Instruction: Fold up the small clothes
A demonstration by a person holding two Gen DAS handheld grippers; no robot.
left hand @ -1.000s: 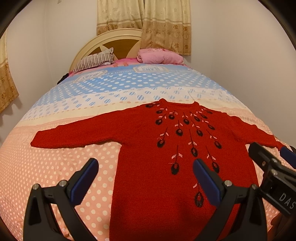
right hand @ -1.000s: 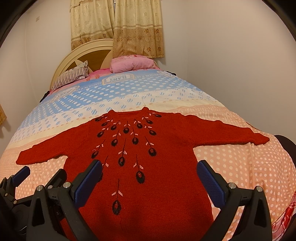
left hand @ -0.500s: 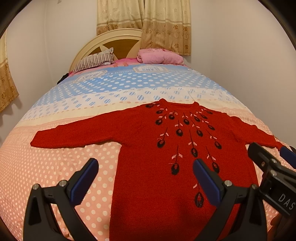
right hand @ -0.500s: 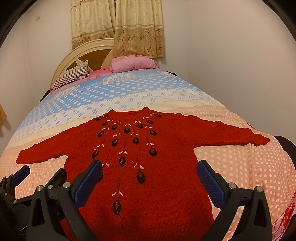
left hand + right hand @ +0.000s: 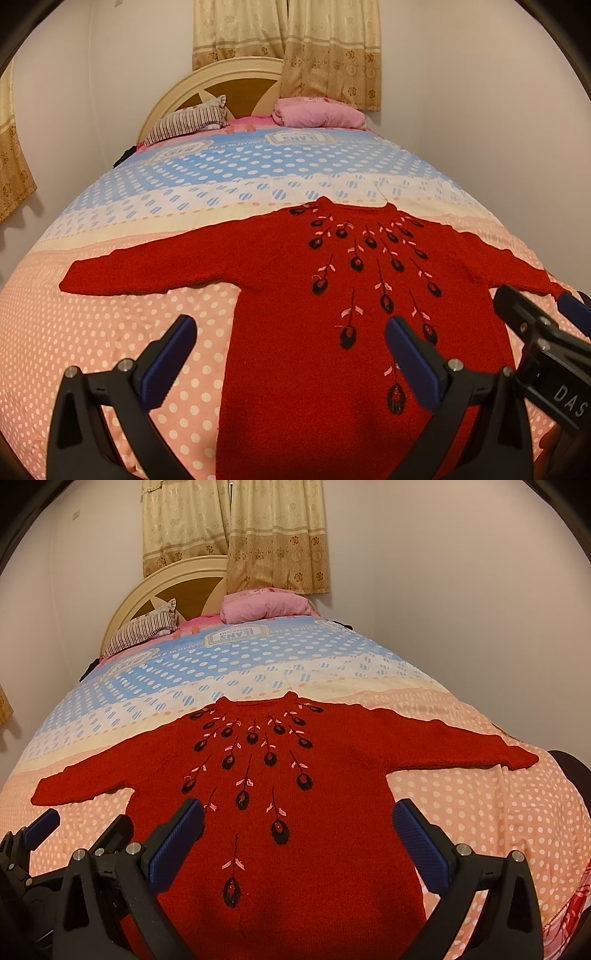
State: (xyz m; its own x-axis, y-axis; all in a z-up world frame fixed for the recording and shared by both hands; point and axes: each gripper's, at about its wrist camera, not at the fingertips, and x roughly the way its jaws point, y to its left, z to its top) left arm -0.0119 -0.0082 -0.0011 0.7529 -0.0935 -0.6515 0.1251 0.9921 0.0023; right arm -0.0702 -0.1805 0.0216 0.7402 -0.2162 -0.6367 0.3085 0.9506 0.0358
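Left wrist: sweater (image 5: 317, 295) flat on bedspread (image 5: 110, 332); pillows (image 5: 317, 114) beyond.

A bed (image 5: 184, 177) with polka-dot bedding is set against plain walls (image 5: 461, 92); an arched headboard (image 5: 207, 83), two pillows and beige curtains (image 5: 314, 44) are seen far.

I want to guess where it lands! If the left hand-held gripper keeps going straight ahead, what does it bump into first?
Probably the red sweater lying flat on the bed. The open left hand-held gripper points at the sweater's left edge, so it might touch the dotted bedcover beside it instead; depth is hard to judge.
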